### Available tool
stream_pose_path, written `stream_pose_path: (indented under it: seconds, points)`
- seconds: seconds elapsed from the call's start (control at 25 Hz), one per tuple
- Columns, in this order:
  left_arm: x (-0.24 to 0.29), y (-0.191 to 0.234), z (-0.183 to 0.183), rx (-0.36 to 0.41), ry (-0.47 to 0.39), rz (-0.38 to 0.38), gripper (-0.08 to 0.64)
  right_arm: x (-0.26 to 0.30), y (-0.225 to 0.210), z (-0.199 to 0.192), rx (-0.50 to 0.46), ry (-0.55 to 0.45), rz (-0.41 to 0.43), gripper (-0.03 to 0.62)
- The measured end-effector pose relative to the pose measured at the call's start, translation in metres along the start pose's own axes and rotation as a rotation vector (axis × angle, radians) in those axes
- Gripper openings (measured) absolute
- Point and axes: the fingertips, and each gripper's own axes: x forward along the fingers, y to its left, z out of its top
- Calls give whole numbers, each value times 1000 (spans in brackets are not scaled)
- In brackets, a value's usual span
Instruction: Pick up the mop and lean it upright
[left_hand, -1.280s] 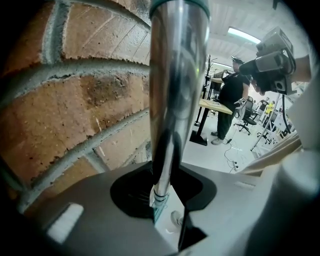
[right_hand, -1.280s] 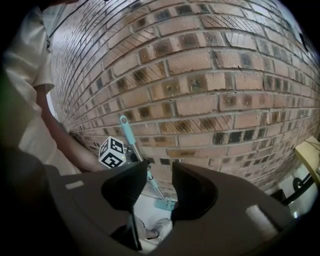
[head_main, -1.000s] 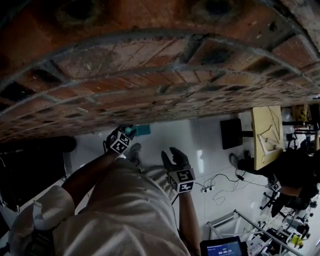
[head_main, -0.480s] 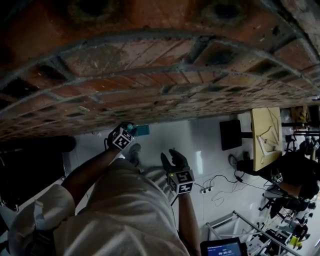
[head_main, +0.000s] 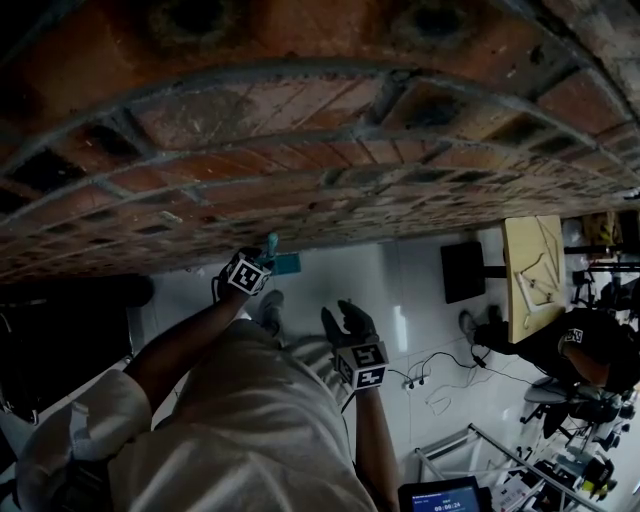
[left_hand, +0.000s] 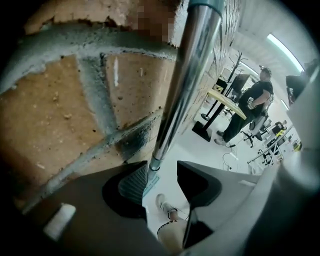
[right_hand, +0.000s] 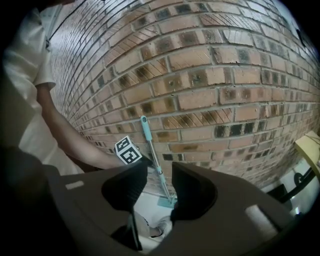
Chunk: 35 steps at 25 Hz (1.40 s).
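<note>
Both open. My left gripper has just been spreading its jaws, with the mop loose between them at frame centre. It seems to lean on the brick wall unaided. My right gripper is empty, kept spare.

The mop leans upright against the brick wall at 12 o'clock, its head on the floor at the wall's foot. A table stands at 3 o'clock, with another person near it at 4 o'clock.

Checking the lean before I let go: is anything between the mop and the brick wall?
Nothing visible does. The mop leans near upright against the brick wall, and nothing shows between them. The left hand-held gripper has just been opening its jaws, with the mop in the gap.
</note>
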Motion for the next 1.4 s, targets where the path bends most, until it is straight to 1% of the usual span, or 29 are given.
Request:
stream_pose_path:
  seconds: [0.08,0.2,0.36,0.48,0.6,0.68,0.72,0.8,0.84,1.0,1.08,1.16,1.28,1.4]
  points:
    - [-2,-1,1,-5,-6,0,206,-1,0,-3,5,2,-3,160]
    - [-2,-3,5,-37,-10,-3,207,-2,-1,-6,13,3,-6,160]
    - [4,-13,6,-121,0,-37,223,-2,0,-5,18,-7,-6,160]
    - [2,-15,3,-163,-4,-33,236,-3,1,-3,23,-22,-4,160]
    - [-14,-12,8,-148,-60,-26,242,-4,-1,3,27,-49,8,160]
    - [-34,-6,8,-156,-106,-18,241,-7,-3,11,9,-76,19,160]
    - [-45,-3,7,-167,-129,-13,232,-8,-5,16,-3,-94,26,160]
    - [-67,2,8,-183,-172,1,179,-9,-12,25,-14,-119,41,160]
    - [-77,3,9,-184,-192,12,164,-9,-17,29,-18,-127,43,160]
    - [-112,-4,12,-198,-267,58,138,-18,-29,46,-19,-180,53,160]
    - [-128,-14,18,-208,-307,78,121,-27,-29,53,-24,-204,76,160]
    - [-139,-32,23,-219,-335,87,107,-37,-30,54,-37,-206,91,158]
    - [-149,-74,28,-225,-359,72,86,-57,-34,61,-63,-223,96,152]
    - [-162,-117,34,-192,-388,45,75,-73,-33,58,-64,-245,102,152]
